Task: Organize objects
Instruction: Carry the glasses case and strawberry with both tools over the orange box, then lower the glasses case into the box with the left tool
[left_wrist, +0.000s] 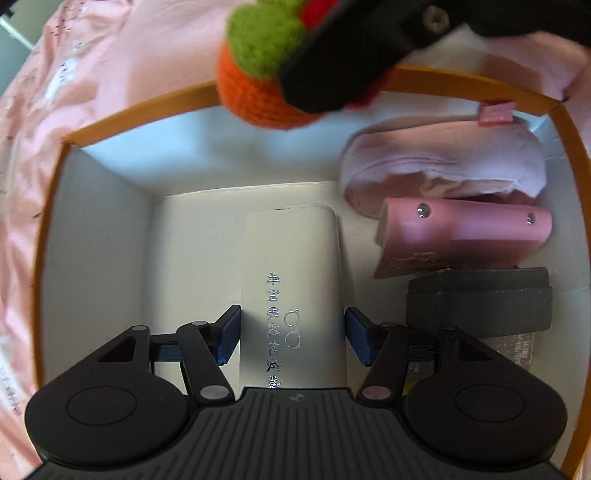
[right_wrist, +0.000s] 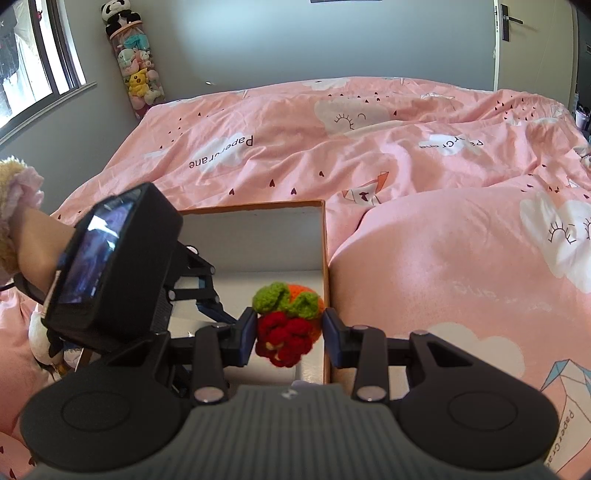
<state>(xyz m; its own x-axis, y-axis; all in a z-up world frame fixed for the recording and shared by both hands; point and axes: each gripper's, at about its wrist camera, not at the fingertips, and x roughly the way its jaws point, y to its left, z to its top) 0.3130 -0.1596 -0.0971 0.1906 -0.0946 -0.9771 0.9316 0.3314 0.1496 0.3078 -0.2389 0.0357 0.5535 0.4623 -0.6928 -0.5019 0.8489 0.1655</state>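
Down into the box (left_wrist: 122, 122) goes the left gripper (left_wrist: 291, 338), its pads pressed on either side of the white case (left_wrist: 291, 280) (silver lettering along it), which lies on the box floor. Above the rim, the right gripper (right_wrist: 290, 334) clamps a crocheted toy (right_wrist: 288, 325). Packing is underway; next, likely, the left lets go and the toy drops in.

"Papercrane" printed repeatedly on pink duvet cover (right_wrist: 424, 155); silver Chinese characters with glasses logo on white glasses case (left_wrist: 295, 295), illegible.
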